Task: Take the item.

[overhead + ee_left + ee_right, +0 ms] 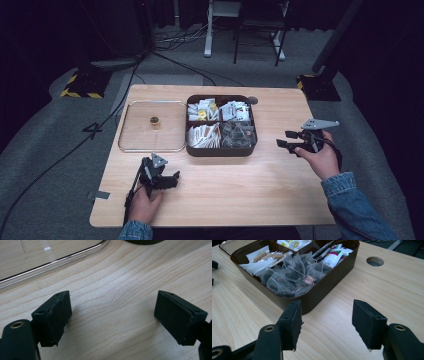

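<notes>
Both claws idle, nothing picked up yet. My left claw [171, 180] sits low over the desk [225, 190], jaws spread wide, bare wood between them; same in the left gripper view [113, 315]. My right claw [286, 139] hovers right of the brown tea box [220, 151], jaws also wide apart and empty, pointed at the box's near corner in the right gripper view [325, 320]. The box sits mid-desk, four compartments: paper sachets [202, 136] front-left, clear pyramid tea bags [292, 277] front-right, mixed packets in the back two. The glass lid [135, 145] is already off, lying flat on the desk just left of the box, brass knob [154, 120] up. My judgement: the box is opened, and any picking or re-lidding is all left to do. Hard to read: packet labels too small, back compartments partly cut off in the right gripper view, lid's edge alone visible in the left gripper view.
</notes>
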`<state>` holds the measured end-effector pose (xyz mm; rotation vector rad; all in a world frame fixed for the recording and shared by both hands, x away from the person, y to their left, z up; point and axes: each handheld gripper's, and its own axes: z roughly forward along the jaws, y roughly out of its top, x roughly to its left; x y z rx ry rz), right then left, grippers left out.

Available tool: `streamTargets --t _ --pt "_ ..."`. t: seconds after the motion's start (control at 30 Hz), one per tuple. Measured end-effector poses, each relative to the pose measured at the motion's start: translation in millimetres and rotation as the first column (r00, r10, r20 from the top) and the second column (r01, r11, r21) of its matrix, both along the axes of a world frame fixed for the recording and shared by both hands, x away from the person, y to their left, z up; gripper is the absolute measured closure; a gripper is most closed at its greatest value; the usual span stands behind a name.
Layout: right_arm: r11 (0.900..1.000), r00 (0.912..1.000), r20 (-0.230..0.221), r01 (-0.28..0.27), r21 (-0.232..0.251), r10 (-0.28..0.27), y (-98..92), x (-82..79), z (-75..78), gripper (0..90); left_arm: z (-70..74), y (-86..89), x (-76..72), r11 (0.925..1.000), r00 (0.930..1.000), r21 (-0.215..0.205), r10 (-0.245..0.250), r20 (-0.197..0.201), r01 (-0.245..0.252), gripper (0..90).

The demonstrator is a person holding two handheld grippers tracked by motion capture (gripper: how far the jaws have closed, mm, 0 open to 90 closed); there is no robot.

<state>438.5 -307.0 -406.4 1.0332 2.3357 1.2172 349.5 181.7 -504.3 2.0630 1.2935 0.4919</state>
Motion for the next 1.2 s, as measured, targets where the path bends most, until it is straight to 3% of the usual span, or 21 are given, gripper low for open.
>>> streamTargets --t 0.5,0.83,1.0,1.2 --pt "0.999 0.9987 0.035 -0.037 -0.009 0.038 25.6 34.2 23.7 43.8 0.1 0.3 -1.3 1.0000 1.0000 0.001 0.004 -0.001 -0.004 14.8" --pt "0.999 0.9986 0.027 -0.046 -0.004 0.046 40.2 54.6 22.8 49.1 0.1 0.4 -2.0 0.9999 0.9999 0.003 0.016 -0.001 -0.016 14.9" --pt "0.999 0.9982 0.047 -0.036 -0.035 0.037 47.3 66.6 23.9 48.7 -0.3 0.0 -1.2 0.9998 0.9998 -0.004 0.022 0.000 -0.022 14.9" --pt "0.999 0.9993 0.029 -0.023 -0.050 0.024 56.6 83.2 22.5 46.9 -0.3 0.0 -1.2 0.9998 0.9998 -0.004 0.022 0.000 -0.022 14.9"
